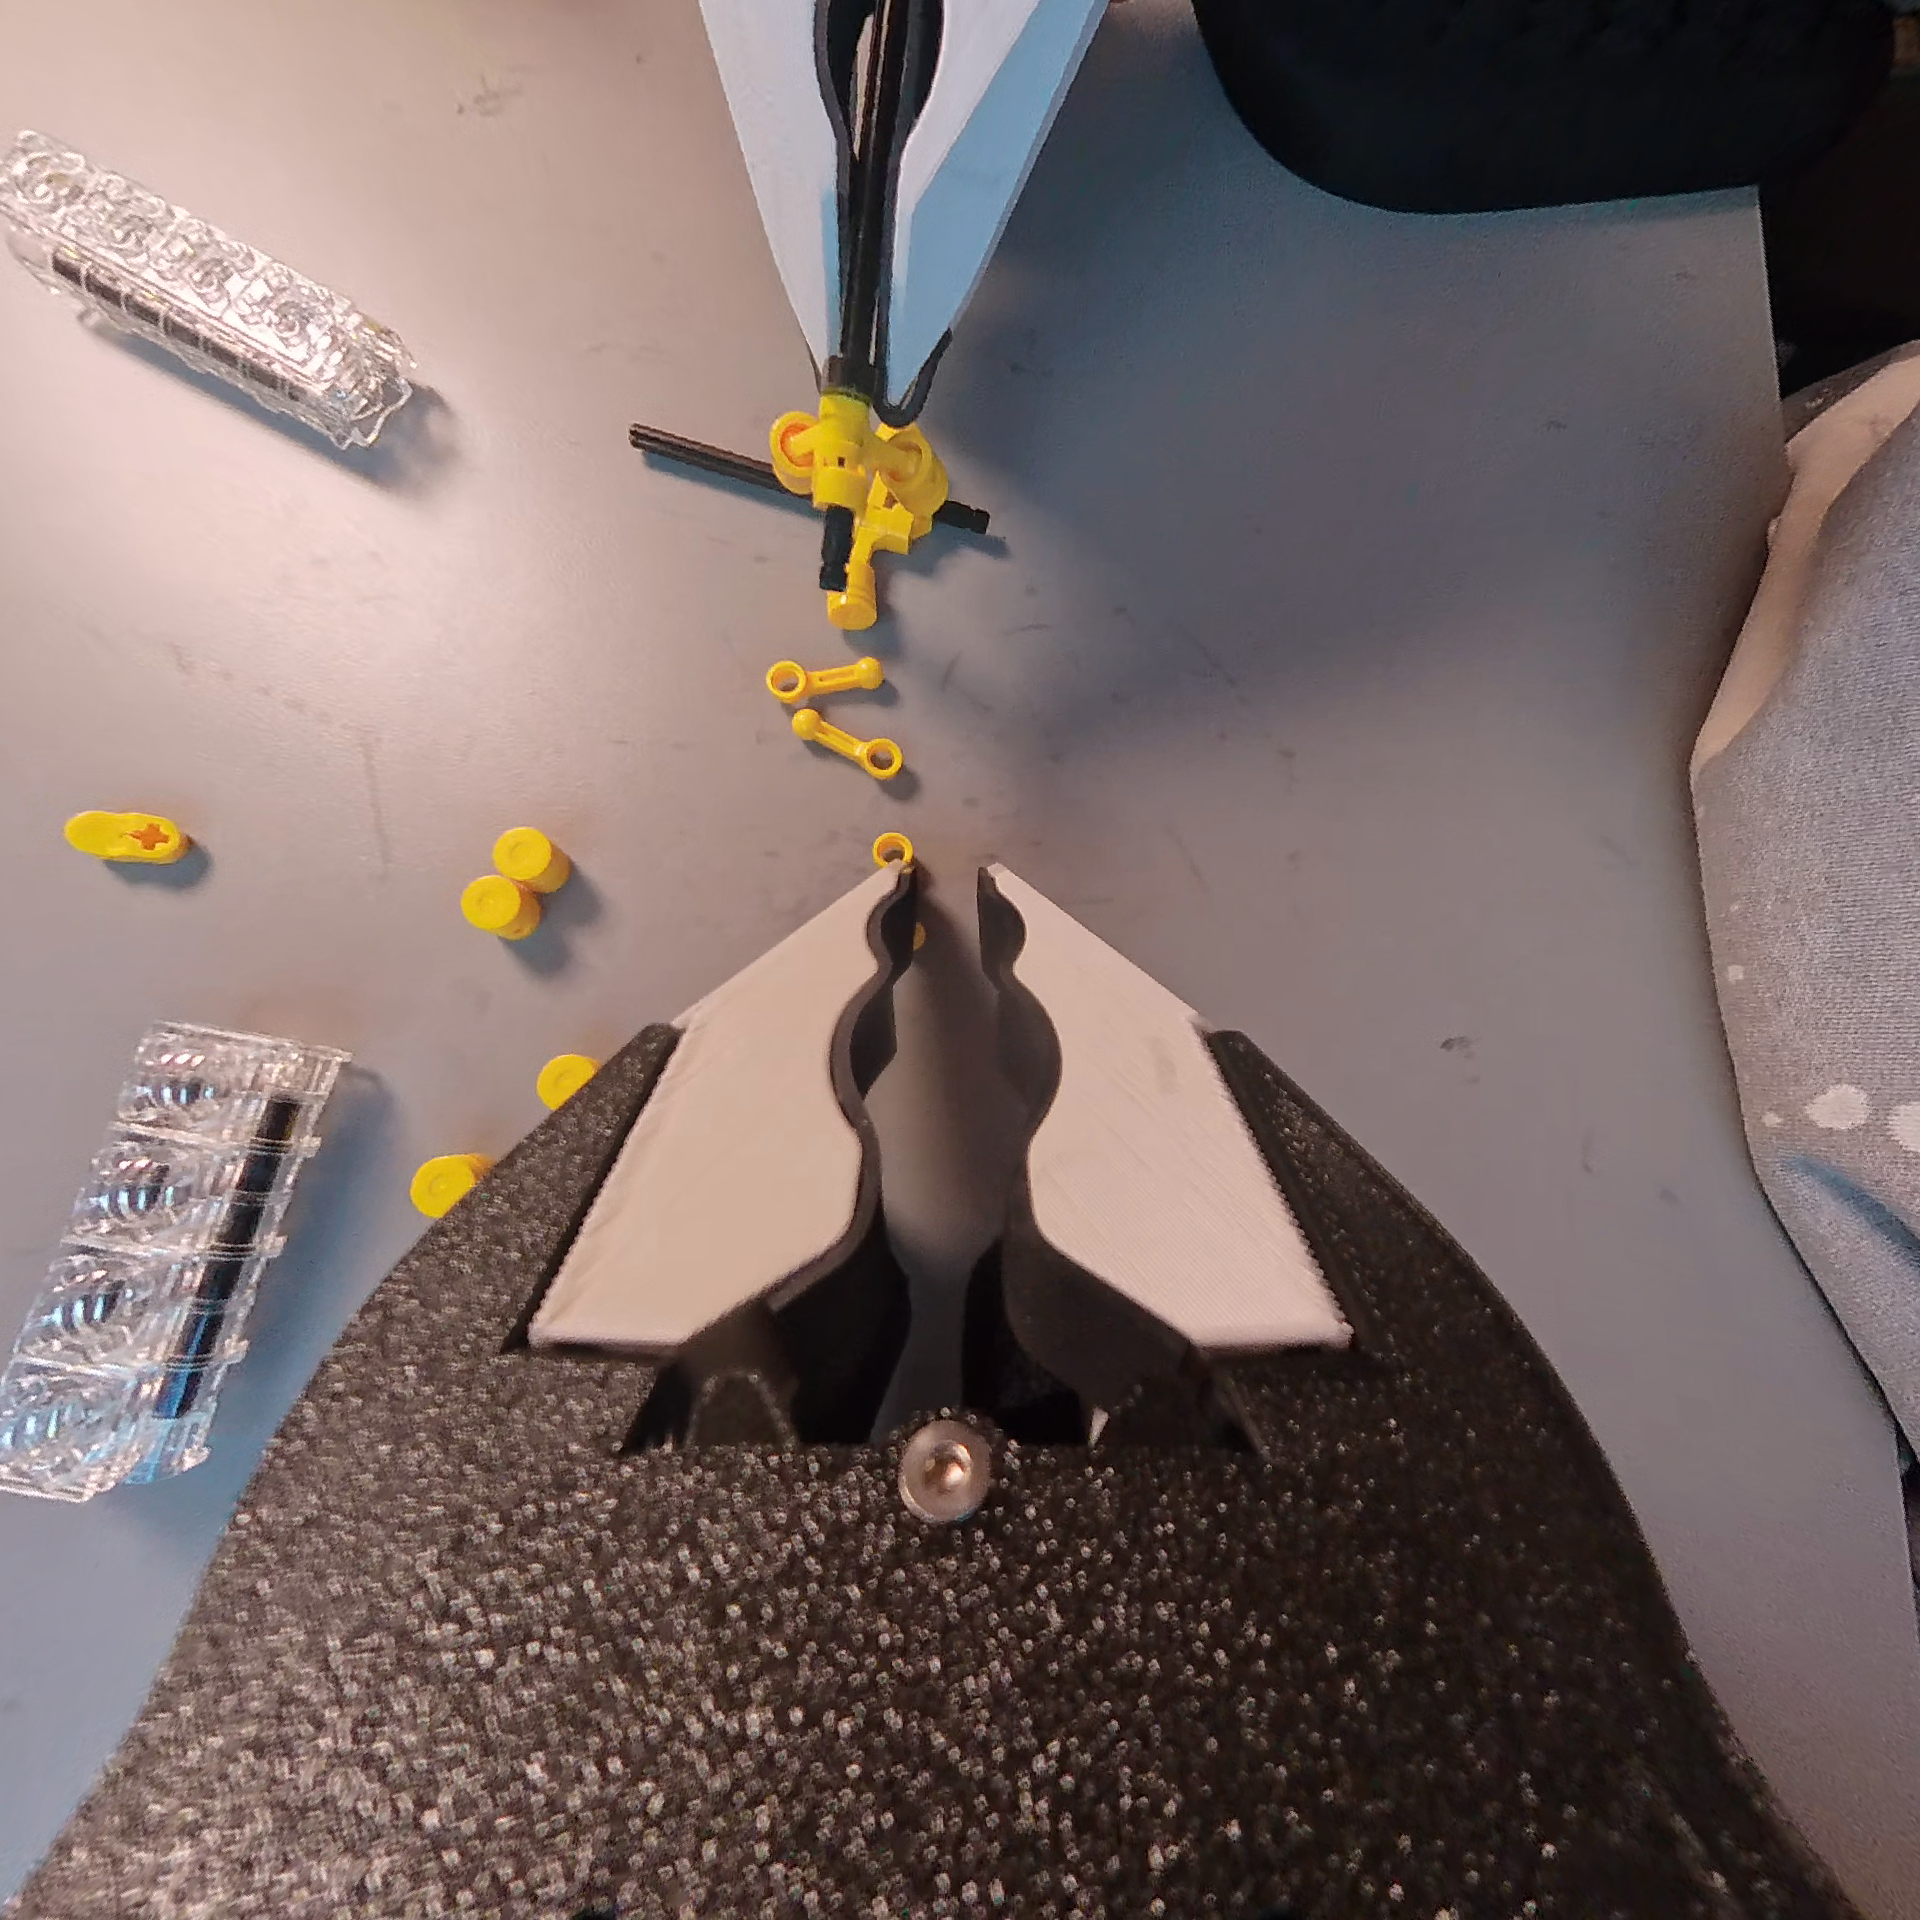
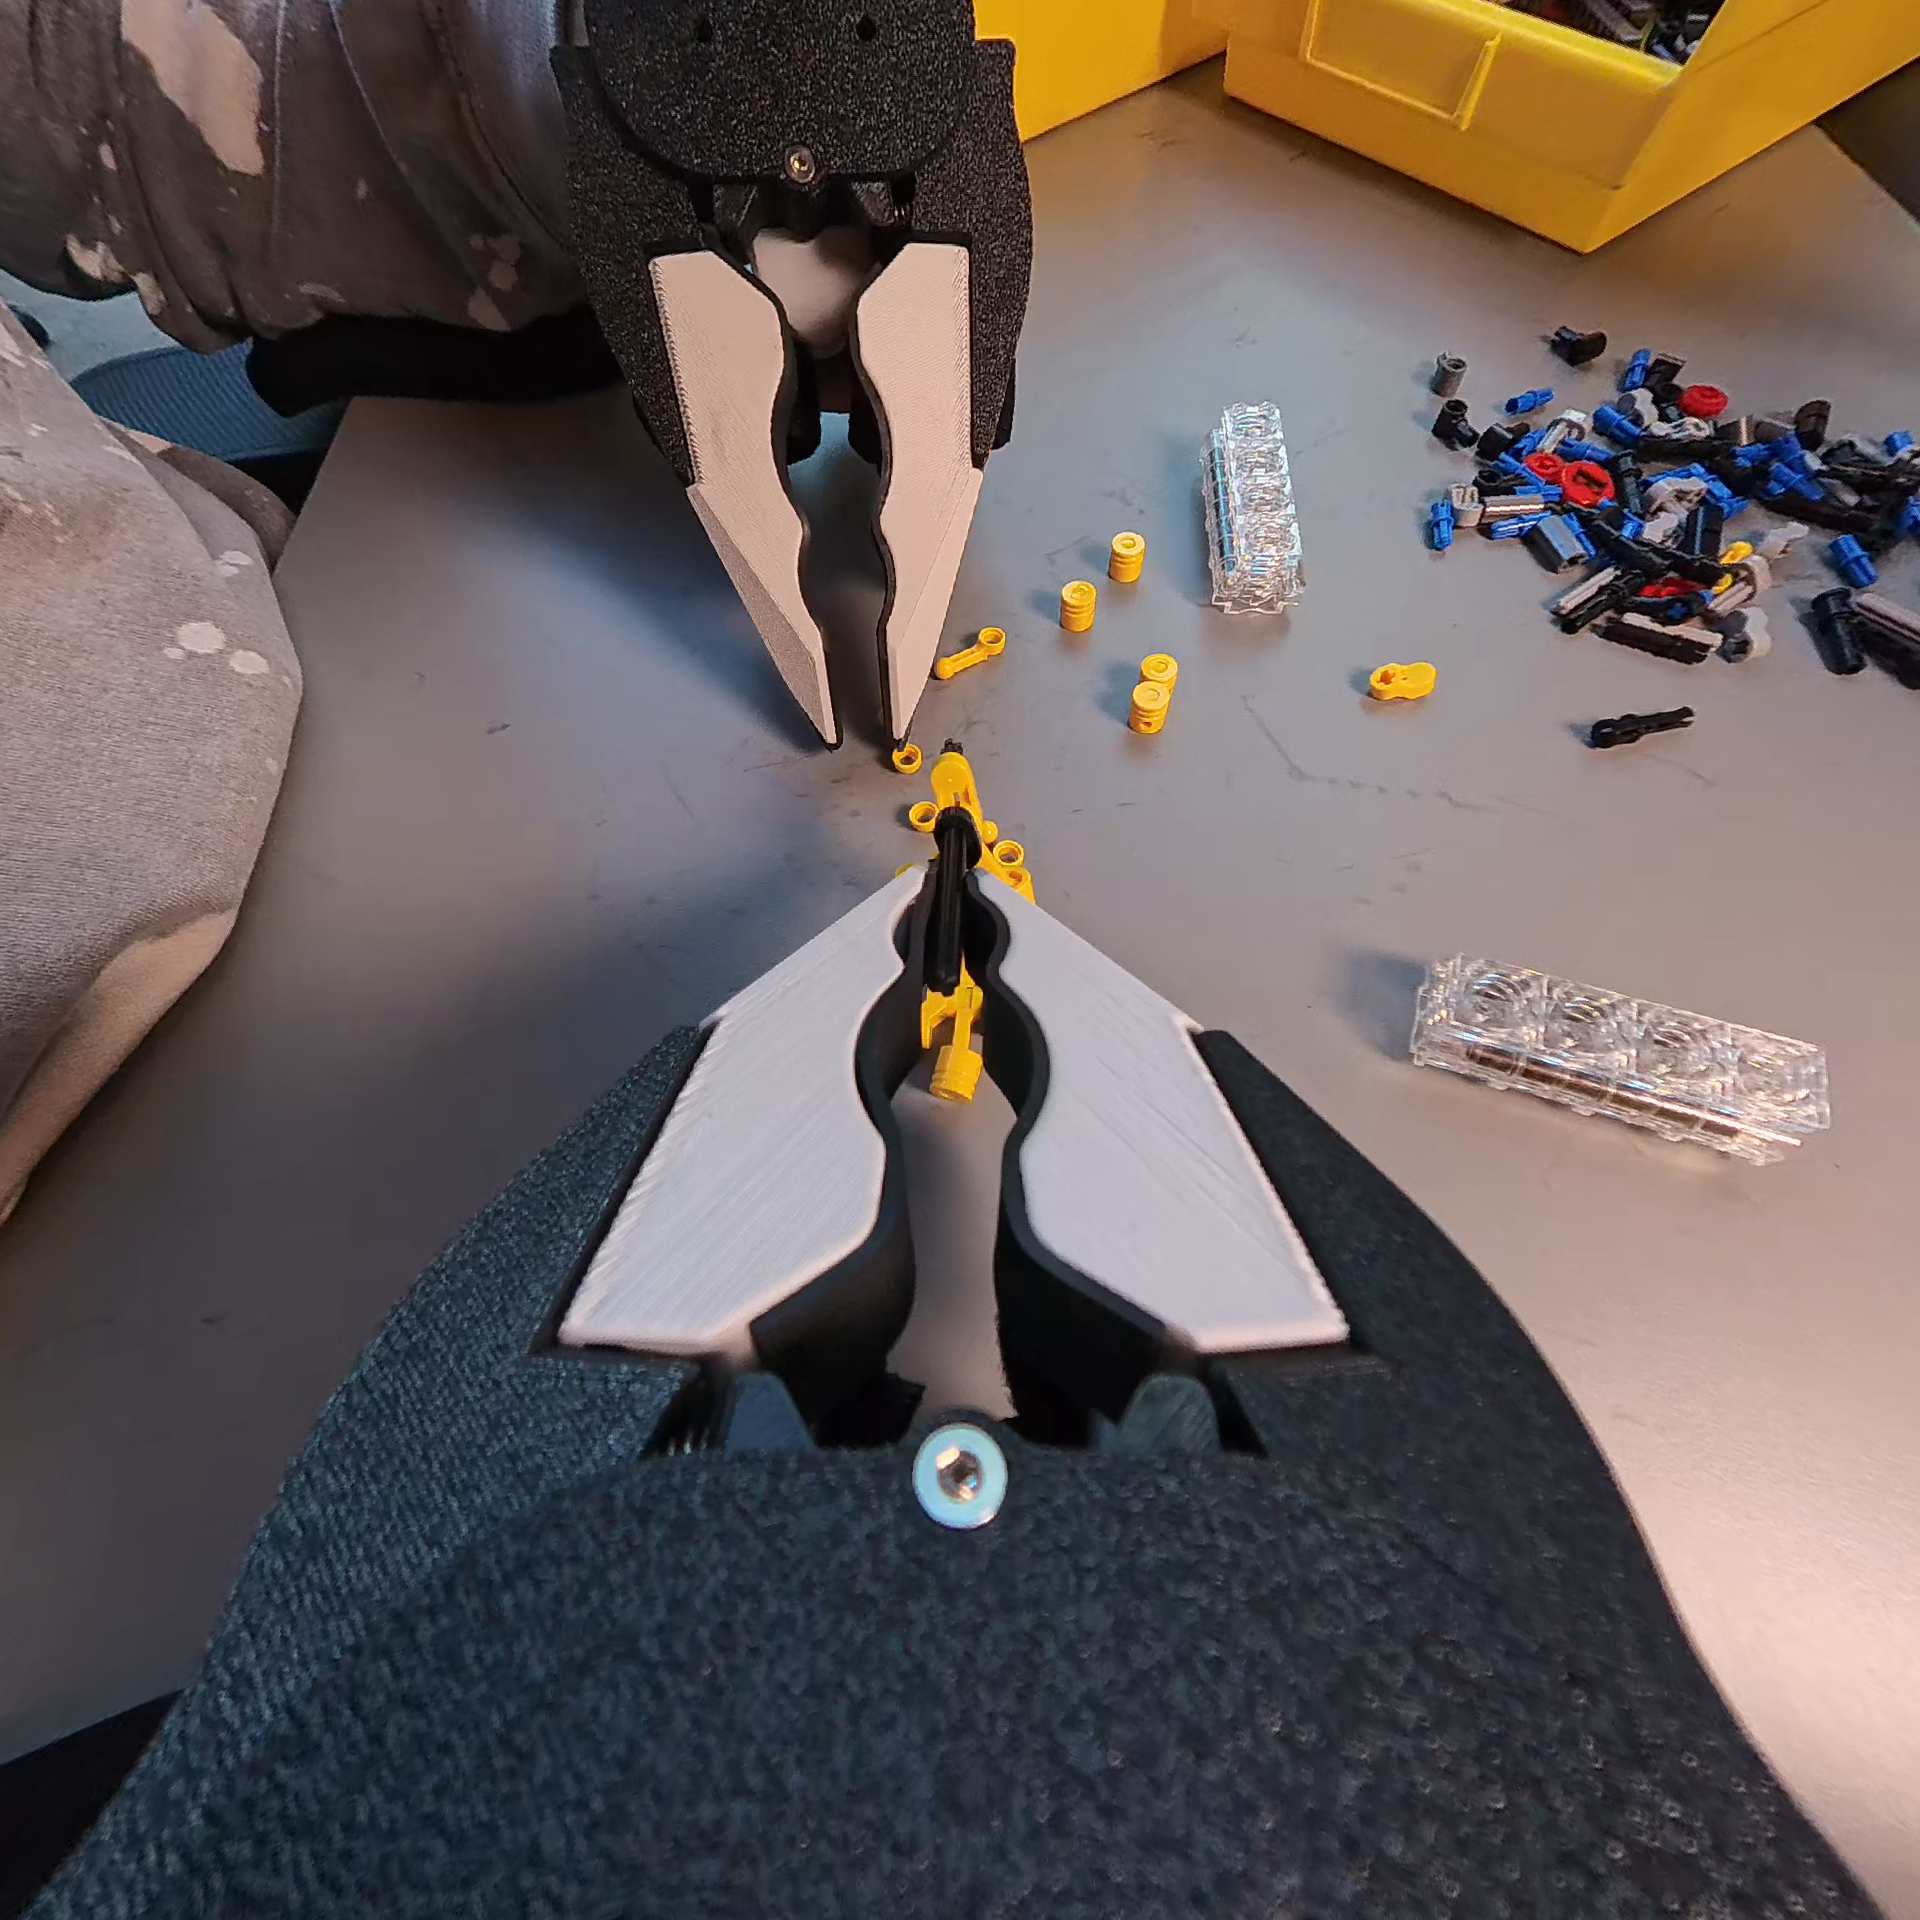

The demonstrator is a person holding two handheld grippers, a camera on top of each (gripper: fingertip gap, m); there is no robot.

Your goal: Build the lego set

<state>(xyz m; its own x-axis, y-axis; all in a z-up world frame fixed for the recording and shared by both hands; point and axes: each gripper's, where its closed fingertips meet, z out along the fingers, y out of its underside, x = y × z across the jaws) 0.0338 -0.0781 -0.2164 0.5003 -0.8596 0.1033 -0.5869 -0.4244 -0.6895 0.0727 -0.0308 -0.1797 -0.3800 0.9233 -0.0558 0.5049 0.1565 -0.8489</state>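
Note:
My right gripper (image 2: pixel 948 883) is shut on a black axle (image 2: pixel 948 914) that carries a yellow connector assembly (image 2: pixel 956 1039). It holds the assembly low over the grey table; it also shows in the left wrist view (image 1: pixel 862 488), with a second black axle (image 1: pixel 707 457) crossing it. My left gripper (image 1: pixel 943 873) faces it with a narrow gap between the fingers and nothing held. Its tips are at the table, and one fingertip touches a small yellow ring-ended link (image 1: pixel 891 850). Two more yellow links (image 1: pixel 826 677) (image 1: pixel 847 743) lie between the two grippers.
Several yellow bushes (image 1: pixel 514 883), a yellow cam piece (image 1: pixel 125 836) and two clear blocks (image 1: pixel 208 291) (image 1: pixel 156 1247) lie on the table (image 1: pixel 1299 727). A pile of blue, black and red parts (image 2: pixel 1683 520), a black pin (image 2: pixel 1642 725) and yellow bins (image 2: pixel 1507 114) are farther off. A grey sleeve (image 2: pixel 125 727) is beside the table edge. Tip to tip, the grippers are about 8 cm apart. Both grippers' tips are roughly 15 cm from the yellow cam piece (image 1: pixel 125 836). It is also in sight in the right wrist view (image 2: pixel 1400 677).

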